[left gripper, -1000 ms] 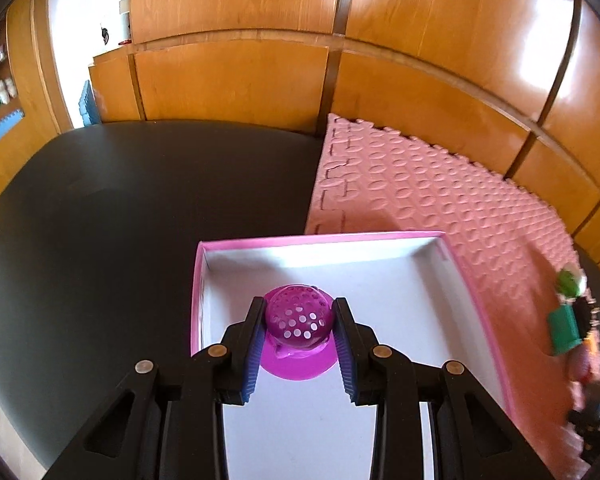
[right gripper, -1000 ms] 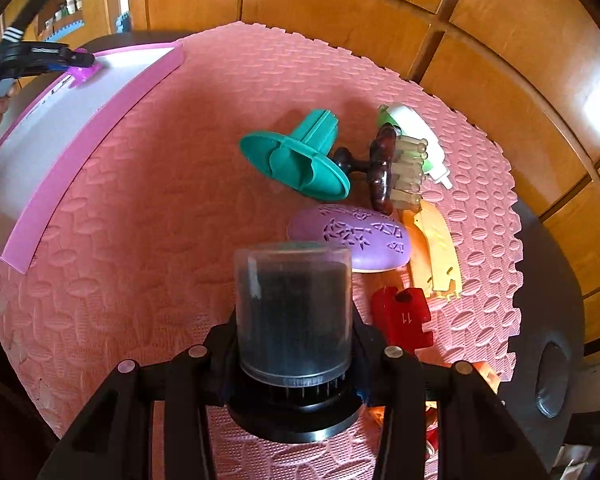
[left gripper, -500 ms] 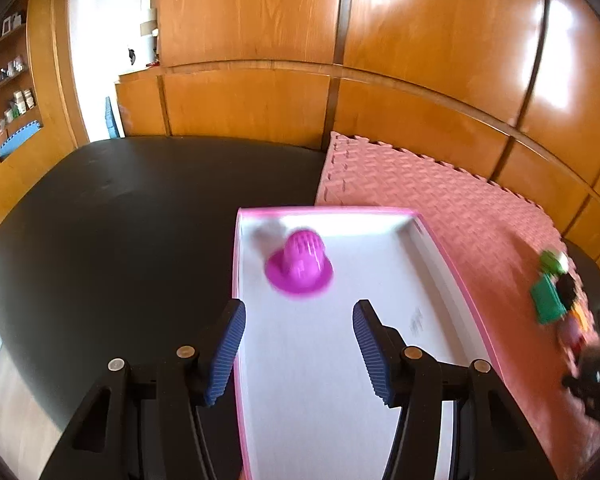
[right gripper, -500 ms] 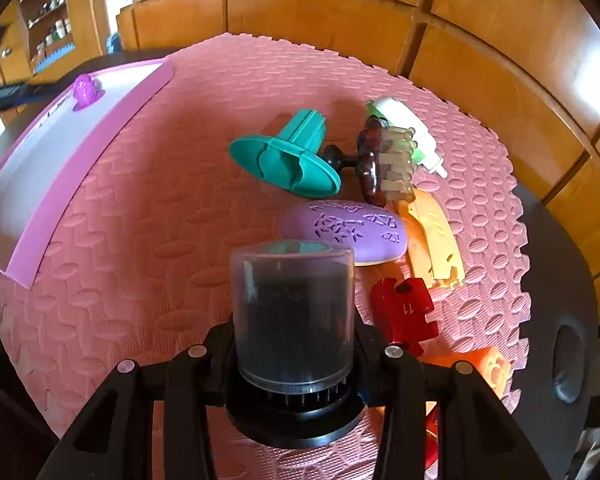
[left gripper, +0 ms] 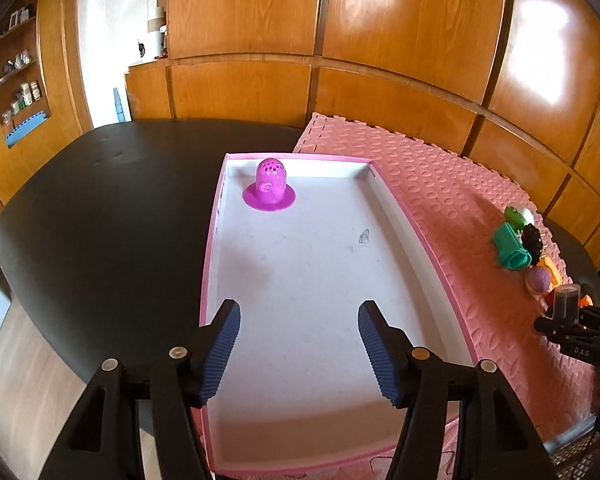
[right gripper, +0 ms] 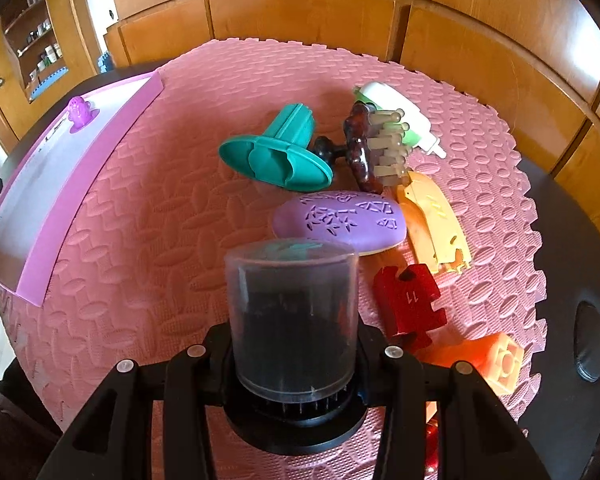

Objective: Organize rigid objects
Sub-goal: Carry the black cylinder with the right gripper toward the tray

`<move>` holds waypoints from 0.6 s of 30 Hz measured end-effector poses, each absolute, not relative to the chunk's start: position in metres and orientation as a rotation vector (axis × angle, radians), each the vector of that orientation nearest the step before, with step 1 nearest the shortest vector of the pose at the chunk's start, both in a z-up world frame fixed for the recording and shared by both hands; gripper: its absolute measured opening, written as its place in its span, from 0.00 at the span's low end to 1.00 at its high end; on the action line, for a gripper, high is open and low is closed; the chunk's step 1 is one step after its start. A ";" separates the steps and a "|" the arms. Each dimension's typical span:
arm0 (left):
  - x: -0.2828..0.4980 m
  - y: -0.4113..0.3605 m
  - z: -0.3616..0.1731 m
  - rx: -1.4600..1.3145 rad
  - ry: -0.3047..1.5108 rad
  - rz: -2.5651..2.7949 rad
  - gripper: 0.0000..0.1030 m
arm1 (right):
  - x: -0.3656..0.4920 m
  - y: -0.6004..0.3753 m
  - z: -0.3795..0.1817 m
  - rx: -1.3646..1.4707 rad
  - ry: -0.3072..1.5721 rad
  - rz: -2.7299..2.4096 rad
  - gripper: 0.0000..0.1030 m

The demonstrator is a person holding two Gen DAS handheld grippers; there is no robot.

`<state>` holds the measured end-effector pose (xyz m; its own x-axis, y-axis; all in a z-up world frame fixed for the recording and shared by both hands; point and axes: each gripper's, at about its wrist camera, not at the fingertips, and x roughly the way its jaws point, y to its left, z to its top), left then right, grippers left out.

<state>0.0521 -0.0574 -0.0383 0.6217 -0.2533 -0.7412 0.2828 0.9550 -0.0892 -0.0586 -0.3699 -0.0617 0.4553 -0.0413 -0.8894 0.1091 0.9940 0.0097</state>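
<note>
Wood-panelled cupboards point(left gripper: 400, 32) ran behind a dark round table point(left gripper: 100, 216), half of it covered by a pink foam mat point(right gripper: 172, 216).

At the near edge, the left gripper point(left gripper: 299, 344) hung over the pink-rimmed tray point(left gripper: 420, 220) with its blue-padded jaws apart; they had just been opening, and nothing lay between them. From those jaws, toward twelve o'clock, the magenta perforated cap point(left gripper: 269, 191) stood upright on its brim at the tray's far end, close to the far-left corner and well apart from the fingers. The rest of the white tray floor showed only a small scuff.

Over at three o'clock from the tray, the right gripper point(right gripper: 294, 344) was clamped on a smoky clear cylinder with a black base point(right gripper: 292, 320), held upright above the mat. Just beyond it at twelve o'clock lay a lilac oval case point(right gripper: 340, 218) with a cut-out pattern. At eleven o'clock from that case sat a teal flanged piece point(right gripper: 276, 152) on its side, and touching it toward three o'clock was a dark brown brush point(right gripper: 364, 148) with pale bristles, with a white and green bottle point(right gripper: 392, 108) lying behind it. A pale orange plastic piece point(right gripper: 432, 220) rested against the lilac case's right end. Nearer the right gripper, at two o'clock, lay a red puzzle-shaped block point(right gripper: 410, 302), and at three o'clock an orange building brick point(right gripper: 496, 360). From there, the tray sat at ten o'clock on the mat's left edge.
</note>
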 end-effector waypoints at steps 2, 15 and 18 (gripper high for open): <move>0.048 -0.056 -0.038 0.032 0.846 -0.305 0.61 | -0.060 -0.367 -0.061 0.049 1.087 -0.100 0.43; 0.037 -0.049 -0.043 0.037 0.848 -0.275 0.64 | -0.057 -0.356 -0.060 -0.008 1.063 -0.138 0.43; 0.037 -0.047 -0.042 0.034 0.843 -0.274 0.64 | -0.056 -0.352 -0.061 -0.006 1.065 -0.140 0.43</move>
<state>0.0369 -0.0475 -0.0421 0.6320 -0.2260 -0.7413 0.2532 0.9642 -0.0781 -0.0560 -0.3521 -0.0608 0.4762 -0.1170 -0.8715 0.1117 0.9911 -0.0720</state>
